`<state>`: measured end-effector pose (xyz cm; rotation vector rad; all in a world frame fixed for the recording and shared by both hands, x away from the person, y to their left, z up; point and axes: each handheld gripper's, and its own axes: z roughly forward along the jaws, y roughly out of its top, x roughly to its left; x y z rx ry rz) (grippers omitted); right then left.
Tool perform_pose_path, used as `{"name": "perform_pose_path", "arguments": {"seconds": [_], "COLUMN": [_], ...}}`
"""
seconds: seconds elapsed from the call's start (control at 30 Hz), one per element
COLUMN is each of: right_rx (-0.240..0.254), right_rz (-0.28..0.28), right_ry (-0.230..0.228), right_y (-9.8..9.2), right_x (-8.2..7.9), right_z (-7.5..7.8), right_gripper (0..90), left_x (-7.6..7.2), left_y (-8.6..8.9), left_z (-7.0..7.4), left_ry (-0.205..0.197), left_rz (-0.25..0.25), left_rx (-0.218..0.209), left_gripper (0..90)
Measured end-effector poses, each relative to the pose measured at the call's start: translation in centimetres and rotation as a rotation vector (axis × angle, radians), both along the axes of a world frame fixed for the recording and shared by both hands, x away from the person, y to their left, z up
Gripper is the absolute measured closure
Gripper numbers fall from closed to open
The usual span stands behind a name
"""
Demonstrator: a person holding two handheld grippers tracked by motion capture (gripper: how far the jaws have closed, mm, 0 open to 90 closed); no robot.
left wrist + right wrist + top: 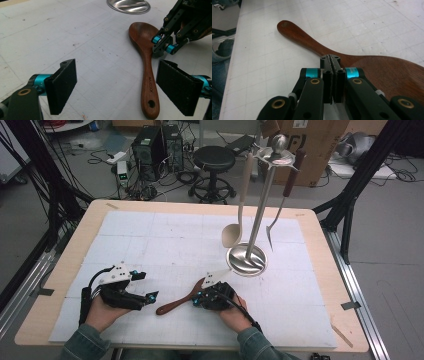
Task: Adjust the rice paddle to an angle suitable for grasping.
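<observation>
Left gripper (150, 296) open, empty | right gripper (196, 299) closed, empty | one wooden spoon (176, 303) | two hanging utensils (235, 227)

Left gripper (116, 87) fingers apart, wooden spoon (146, 62) btwn.

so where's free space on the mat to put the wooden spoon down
Free: the mat's far-left stretch, beyond the left gripper, and its near-right corner. Crowded: around the utensil stand, and between the grippers, where the wooden spoon lies by the right gripper.
</observation>
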<state>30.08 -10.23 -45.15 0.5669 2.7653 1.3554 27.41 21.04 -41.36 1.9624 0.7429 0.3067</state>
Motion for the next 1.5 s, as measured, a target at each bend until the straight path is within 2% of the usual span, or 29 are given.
{"name": "perform_pose_path", "arguments": {"seconds": [0.07, 0.33, 0.73, 1.03, 1.5], "right_rx": [0.000, 0.063, 0.155, 0.162, 0.178], "right_rz": [-0.012, -0.029, -0.151, -0.212, -0.275], "right_ry": [0.016, 0.023, 0.016, 0.007, -0.020], "right_y": [-0.1, -1.7, -7.3, -10.3, -12.7], "right_x": [-0.1, -0.2, -0.4, -1.0, -1.7], "right_z": [0.2, 1.1, 2.6, 2.6, 2.5], "right_gripper": [88.5, 79.7, 63.2, 54.6, 46.4], "left_x": [0.0, 0.0, -0.1, -0.2, -0.4], "left_y": [-0.1, -0.3, -1.0, -1.4, -2.3], "left_z": [0.0, -0.3, -0.7, -1.0, -1.5], "left_ry": [0.001, 0.009, 0.021, 0.031, 0.053], "left_rz": [-0.001, -0.009, -0.042, -0.052, -0.090], "left_rx": [0.002, 0.010, 0.041, 0.054, 0.075], "left_gripper": [17.8, 18.9, 21.7, 22.7, 26.4]}}
